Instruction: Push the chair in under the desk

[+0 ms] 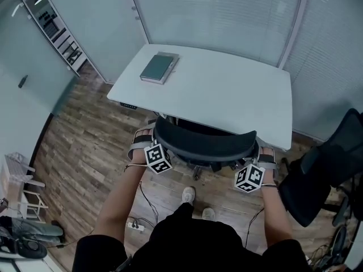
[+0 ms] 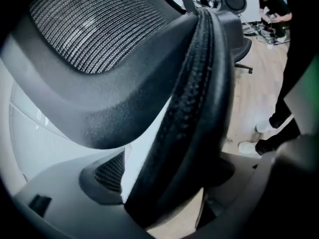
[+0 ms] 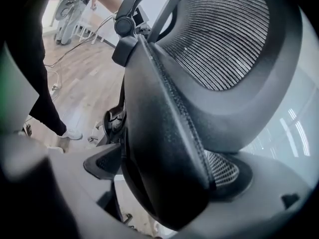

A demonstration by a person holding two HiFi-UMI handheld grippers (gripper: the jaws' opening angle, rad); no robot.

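Head view, steeply downward. Shows a white desk (image 1: 227, 89) filling the middle toward 12 o'clock, set against glass walls. Shows the black mesh chair (image 1: 204, 143) at 6 o'clock of the desk, backrest top nearly touching the near edge, seat hidden beneath the desktop. Shows a second black chair (image 1: 320, 177) at 3 o'clock, well apart. Places the left gripper (image 1: 143, 142) at the backrest's 9 o'clock end and the right gripper (image 1: 265, 157) at its 3 o'clock end. Left gripper view and right gripper view: each pair of jaws pinching the padded backrest rim, closed against it from both sides. Leaves a grey notebook (image 1: 159, 68) near the desk's 10 o'clock corner. Judged nearly finished: seat seemingly tucked under already; remaining, at most a last short push toward 12 o'clock, then letting go.
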